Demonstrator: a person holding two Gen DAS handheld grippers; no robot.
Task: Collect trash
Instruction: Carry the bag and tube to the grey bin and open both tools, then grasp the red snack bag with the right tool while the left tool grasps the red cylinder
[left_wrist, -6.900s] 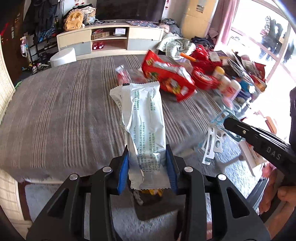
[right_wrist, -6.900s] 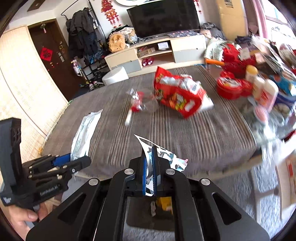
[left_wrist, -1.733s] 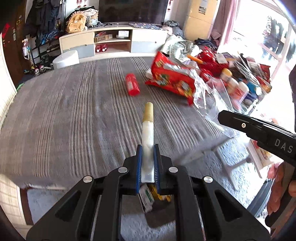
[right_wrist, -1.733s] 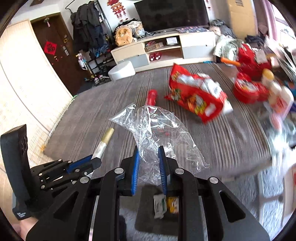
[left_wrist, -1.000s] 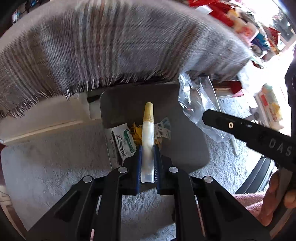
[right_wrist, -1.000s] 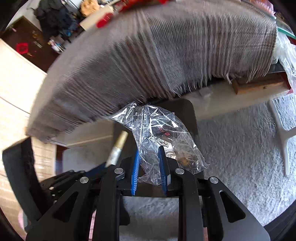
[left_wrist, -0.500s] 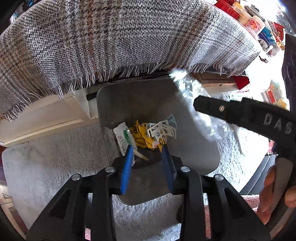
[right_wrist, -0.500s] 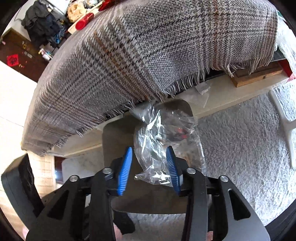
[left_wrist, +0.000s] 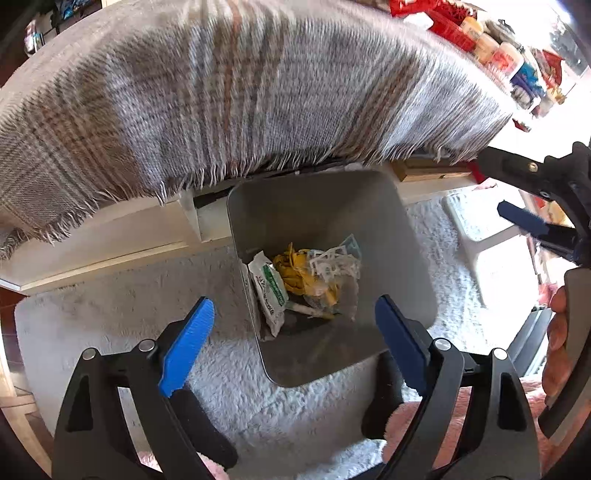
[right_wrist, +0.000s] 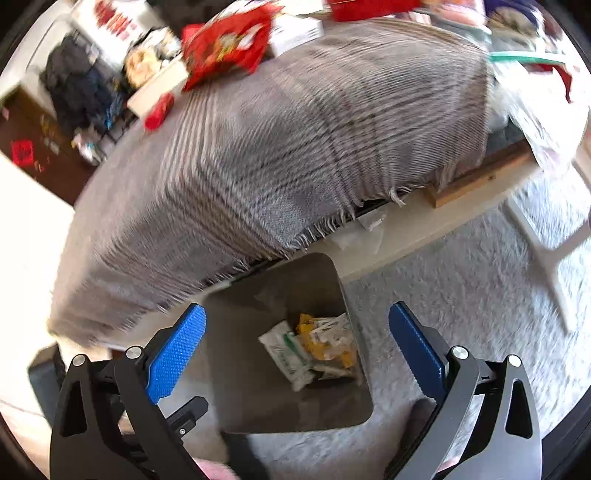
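Both pairs of tongs hang over a grey bin (left_wrist: 413, 258) that stands on a pale shaggy rug (left_wrist: 110, 306), just in front of the desk (left_wrist: 110, 236).

The left tongs (left_wrist: 293, 334) are spreading apart, blue pads wide, and nothing sits between them; the bin's open mouth lies straight ahead of their tips. The right tongs (right_wrist: 295, 341) are likewise opening and hold nothing, with the same bin below and between their two fingers. In the left wrist view the right tongs (left_wrist: 524, 199) show at the right edge, beyond the bin's far side, with a hand (left_wrist: 556, 343) on their grip.

The trash lies at the bottom of the bin, ahead of both pairs of tongs: a white wrapper with green print (left_wrist: 271, 284) toward the left finger's side, a crumpled yellow wrapper (left_wrist: 295, 271) in the middle, white cut-out scraps (left_wrist: 332, 262) beside it, and a crinkled clear plastic bag (left_wrist: 343, 291) over the heap. A pale stick-shaped piece (left_wrist: 306, 308) lies at the near edge of the pile.

Beyond the bin, a grey plaid cloth (left_wrist: 221, 99) with a fringed hem covers the desk and hangs over its front edge. Farther away on the cloth, in the right wrist view, rest a red snack bag (right_wrist: 225, 44) and a small red packet (right_wrist: 159, 110), both blurred.
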